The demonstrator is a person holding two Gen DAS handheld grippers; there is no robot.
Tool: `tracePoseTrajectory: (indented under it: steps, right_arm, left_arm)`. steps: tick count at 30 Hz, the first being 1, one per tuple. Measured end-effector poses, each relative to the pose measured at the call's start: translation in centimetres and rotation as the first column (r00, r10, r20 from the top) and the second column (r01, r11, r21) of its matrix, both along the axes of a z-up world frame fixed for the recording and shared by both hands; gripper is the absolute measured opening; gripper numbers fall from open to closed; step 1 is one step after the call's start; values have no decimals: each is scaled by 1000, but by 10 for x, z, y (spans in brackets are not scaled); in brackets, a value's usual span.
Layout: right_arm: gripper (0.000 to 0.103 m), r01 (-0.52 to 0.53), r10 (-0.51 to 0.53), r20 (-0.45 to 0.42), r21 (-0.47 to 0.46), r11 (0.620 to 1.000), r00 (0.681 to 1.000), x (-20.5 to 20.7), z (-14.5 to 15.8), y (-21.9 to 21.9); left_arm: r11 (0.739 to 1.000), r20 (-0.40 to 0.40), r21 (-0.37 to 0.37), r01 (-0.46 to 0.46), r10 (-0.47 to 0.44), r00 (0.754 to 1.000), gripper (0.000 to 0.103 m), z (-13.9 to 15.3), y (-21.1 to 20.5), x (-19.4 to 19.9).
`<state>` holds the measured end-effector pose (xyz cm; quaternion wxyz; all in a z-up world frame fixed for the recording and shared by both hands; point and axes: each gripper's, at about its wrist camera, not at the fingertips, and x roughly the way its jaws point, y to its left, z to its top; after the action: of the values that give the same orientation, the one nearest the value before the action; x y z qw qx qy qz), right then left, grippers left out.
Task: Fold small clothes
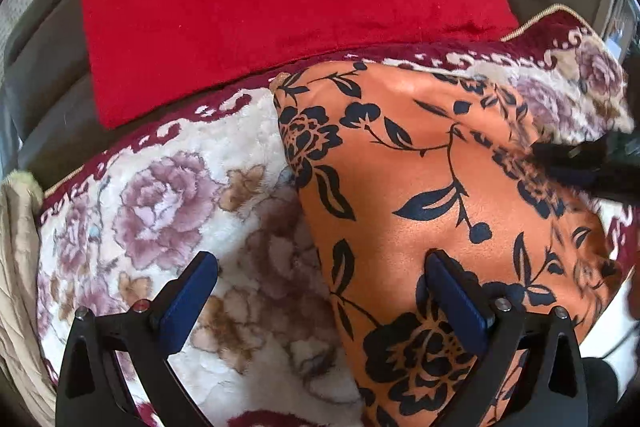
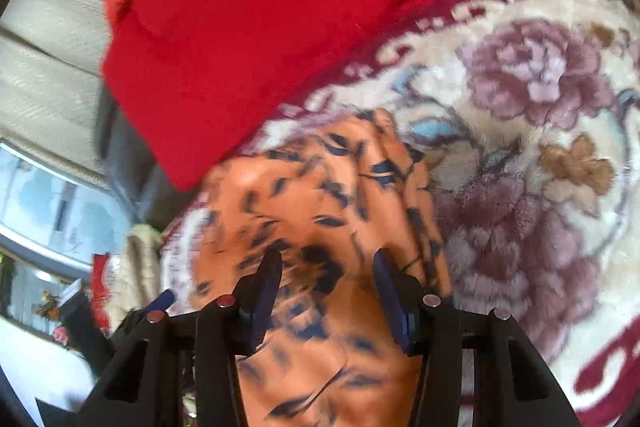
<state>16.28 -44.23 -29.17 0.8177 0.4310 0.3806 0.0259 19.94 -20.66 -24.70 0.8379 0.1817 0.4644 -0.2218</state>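
An orange cloth with a dark blue flower print (image 1: 420,167) lies on a plush floral blanket (image 1: 160,195). My left gripper (image 1: 322,257) stands open and wide above the cloth's left edge, one finger over the blanket and the other over the cloth, with nothing gripped. My right gripper (image 1: 588,163) shows as a dark blur at the cloth's right side. In the right wrist view the orange cloth (image 2: 320,195) is bunched and fills the gap between the fingers of the right gripper (image 2: 328,261), which is shut on it.
A folded red cloth (image 1: 280,7) lies at the back edge of the blanket and also fills the top of the right wrist view (image 2: 280,27). Beige quilted fabric (image 1: 20,267) hangs at the left. A grey cushion (image 1: 40,87) lies beyond the blanket (image 2: 540,147).
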Motion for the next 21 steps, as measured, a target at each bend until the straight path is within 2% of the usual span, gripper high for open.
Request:
tracePoseTrajectory:
  steps: [2, 4, 7, 10, 13, 17, 21]
  right_arm:
    - [53, -4, 4, -9, 9, 1000, 1000, 6, -7, 0]
    - [53, -3, 3, 8, 14, 1000, 1000, 0, -1, -2]
    - [53, -9, 8, 31, 15, 1000, 999, -15, 8, -4]
    - [60, -18, 16, 56, 37, 999, 998, -34, 12, -11]
    - [69, 8, -12, 63, 68, 998, 998, -51, 8, -22]
    - [69, 35, -40, 43, 112, 993, 998, -60, -5, -37]
    - [70, 3, -13, 57, 179, 984, 998, -55, -18, -39]
  left_arm:
    - [1000, 15, 10, 15, -16, 1000, 103, 4, 2, -5]
    - [1000, 27, 12, 28, -29, 999, 103, 8, 7, -10]
    - [999, 6, -27, 45, -45, 999, 103, 14, 18, -17]
    - [992, -55, -93, 91, -96, 994, 103, 15, 30, -22]
    - [984, -103, -145, 98, -114, 988, 103, 15, 38, -23]
    - [977, -156, -201, 74, -107, 982, 103, 15, 46, -15]
    - [966, -231, -250, 61, -120, 965, 103, 8, 43, -3]
